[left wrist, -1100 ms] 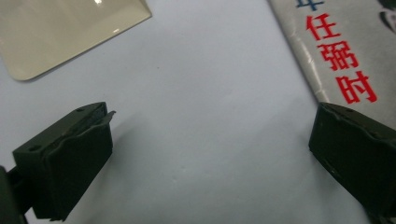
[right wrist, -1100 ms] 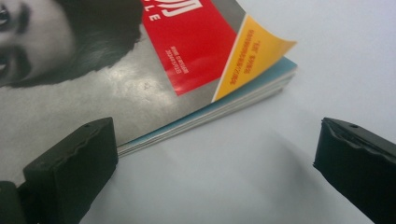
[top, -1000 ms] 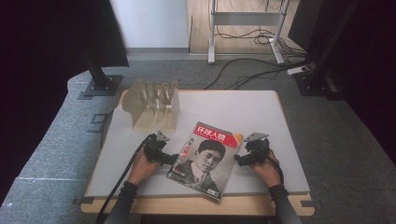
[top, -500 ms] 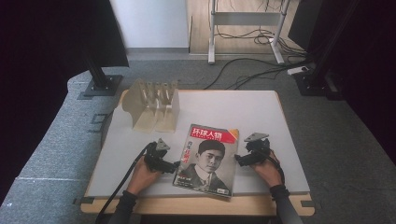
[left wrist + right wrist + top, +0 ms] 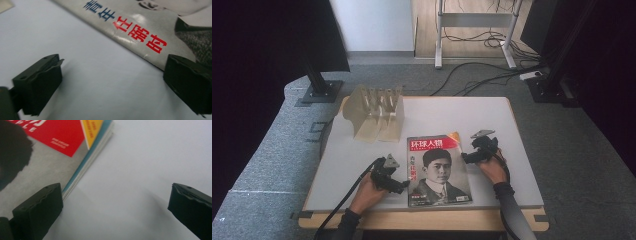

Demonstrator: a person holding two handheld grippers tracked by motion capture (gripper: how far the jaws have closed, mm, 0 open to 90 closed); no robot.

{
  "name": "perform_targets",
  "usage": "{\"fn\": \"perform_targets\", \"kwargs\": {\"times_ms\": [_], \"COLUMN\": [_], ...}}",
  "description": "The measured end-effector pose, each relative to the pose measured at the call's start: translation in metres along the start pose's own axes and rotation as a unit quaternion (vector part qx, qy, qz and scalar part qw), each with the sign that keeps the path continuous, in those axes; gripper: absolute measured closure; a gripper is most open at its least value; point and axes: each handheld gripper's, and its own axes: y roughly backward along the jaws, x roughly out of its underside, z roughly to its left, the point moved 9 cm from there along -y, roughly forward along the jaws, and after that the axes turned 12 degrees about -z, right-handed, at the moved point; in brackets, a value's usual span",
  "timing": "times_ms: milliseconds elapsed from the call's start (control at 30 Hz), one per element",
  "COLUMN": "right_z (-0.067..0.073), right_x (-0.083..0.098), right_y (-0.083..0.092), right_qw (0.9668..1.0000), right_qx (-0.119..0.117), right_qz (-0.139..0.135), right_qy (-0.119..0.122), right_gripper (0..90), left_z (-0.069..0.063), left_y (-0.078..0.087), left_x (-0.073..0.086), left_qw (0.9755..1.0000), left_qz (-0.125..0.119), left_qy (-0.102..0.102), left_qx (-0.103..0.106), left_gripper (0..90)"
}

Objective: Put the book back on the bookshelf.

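On the table's (image 5: 362, 150) near half the magazine (image 5: 437, 167) has slid toward the person and squared up since a second ago, left gripper (image 5: 403, 186) just spread wider at its spine, right gripper (image 5: 464, 158) spread at its far edge, probably ready to lift.

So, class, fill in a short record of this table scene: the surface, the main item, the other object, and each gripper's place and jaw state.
surface: white table
main item: magazine, flat, cover up
other object: wooden rack, beyond the magazine
left gripper: at the magazine's left edge, jaws open, nothing held
right gripper: at its right edge, jaws open, nothing held
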Motion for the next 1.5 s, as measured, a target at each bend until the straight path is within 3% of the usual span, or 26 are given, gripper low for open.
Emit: {"fn": "perform_targets", "kwargs": {"times_ms": [233, 267, 400, 567, 700, 767, 800, 967, 1000, 1100, 1233, 1300, 1333, 1367, 1433, 1500], "right_z": [-0.004, -0.004, -0.004, 0.013, 0.033, 0.037, 0.046, 0.052, 0.053, 0.052, 0.051, 0.056, 0.06, 0.062, 0.065, 0.064], "right_x": [-0.008, -0.007, -0.007, -0.015, -0.022, -0.023, -0.025, -0.03, -0.031, -0.029, -0.025, -0.023, -0.021, -0.02, -0.02, -0.025], "right_y": [-0.013, -0.012, -0.006, 0.002, 0.0, -0.003, -0.009, -0.018, -0.019, -0.016, -0.008, -0.002, 0.001, 0.003, 0.005, 0.006], "right_qw": [0.9999, 0.9995, 0.9988, 0.9931, 0.9883, 0.988, 0.9871, 0.9861, 0.9836, 0.9814, 0.9727, 0.9647, 0.9638, 0.9653, 0.9716, 0.9751], "right_qx": [0.0, -0.02, -0.035, -0.086, -0.124, -0.127, -0.137, -0.137, -0.138, -0.138, -0.158, -0.188, -0.195, -0.195, -0.183, -0.177], "right_qz": [-0.001, 0.005, 0.005, -0.018, -0.025, -0.024, -0.017, -0.025, -0.031, -0.037, -0.04, -0.037, -0.032, -0.03, -0.022, -0.018], "right_qy": [-0.015, -0.024, -0.034, -0.078, -0.086, -0.084, -0.081, -0.09, -0.113, -0.128, -0.165, -0.181, -0.179, -0.171, -0.148, -0.133], "right_gripper": [0.0, 2.8, 3.6, 8.7, 14.1, 15.2, 18.7, 22.8, 21.7, 25.9, 33.1, 37.0, 38.4, 38.6, 40.5, 43.8], "left_z": [-0.013, -0.013, -0.013, -0.013, -0.013, -0.013, -0.013, -0.013, -0.013, -0.013, -0.012, -0.012, -0.012, -0.012, -0.012, -0.012], "left_y": [-0.004, -0.004, -0.003, -0.003, -0.004, -0.004, -0.004, -0.004, -0.004, -0.004, -0.004, -0.004, -0.004, -0.004, -0.004, -0.004], "left_x": [-0.003, -0.002, -0.002, -0.002, -0.002, -0.002, -0.002, -0.002, -0.002, -0.002, -0.002, -0.002, -0.002, -0.002, -0.002, -0.002], "left_qw": [0.9998, 0.9998, 0.9998, 0.9998, 0.9998, 0.9998, 0.9998, 0.9998, 0.9998, 0.9998, 0.9998, 0.9999, 0.9999, 0.9999, 0.9999, 0.9999], "left_qz": [-0.001, -0.003, -0.005, -0.005, -0.006, -0.006, -0.006, -0.006, -0.006, -0.006, -0.006, -0.006, -0.006, -0.006, -0.006, -0.006], "left_qy": [-0.011, -0.011, -0.01, -0.008, -0.008, -0.008, -0.008, -0.008, -0.007, -0.007, -0.006, -0.005, -0.005, -0.005, -0.005, -0.006], "left_qx": [0.017, 0.017, 0.018, 0.017, 0.017, 0.017, 0.017, 0.017, 0.016, 0.016, 0.015, 0.015, 0.015, 0.015, 0.015, 0.014], "left_gripper": [0.0, 0.0, 0.0, 0.0, 0.0, 0.0, 0.0, 0.0, 0.0, 0.0, 0.0, 0.0, 0.0, 0.0, 0.0, 0.0]}}
